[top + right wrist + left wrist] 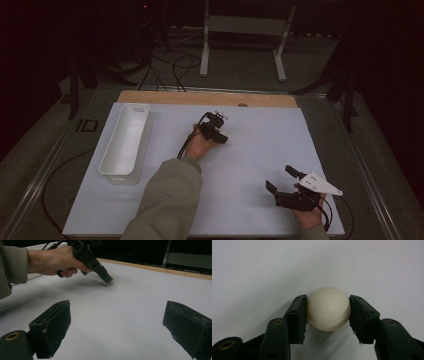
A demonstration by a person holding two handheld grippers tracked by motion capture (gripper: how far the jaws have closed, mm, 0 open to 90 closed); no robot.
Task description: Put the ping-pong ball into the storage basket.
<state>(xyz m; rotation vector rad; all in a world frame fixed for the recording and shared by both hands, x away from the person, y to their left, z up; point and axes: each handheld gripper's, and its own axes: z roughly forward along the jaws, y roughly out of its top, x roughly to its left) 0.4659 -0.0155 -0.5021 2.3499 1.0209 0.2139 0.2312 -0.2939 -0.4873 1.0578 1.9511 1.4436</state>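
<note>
High view: left gripper (218,134) jaws tight on ball (328,308) mid-table, right gripper (282,179) jaws agape near edge.

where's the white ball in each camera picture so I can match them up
High view: ball hidden under the left tool, middle of the white table.
Left gripper view: ball centre, pressed between both pads.
Right gripper view: ball upper middle, at the left tool's tip.
Shared landmark: the left tool.
</note>
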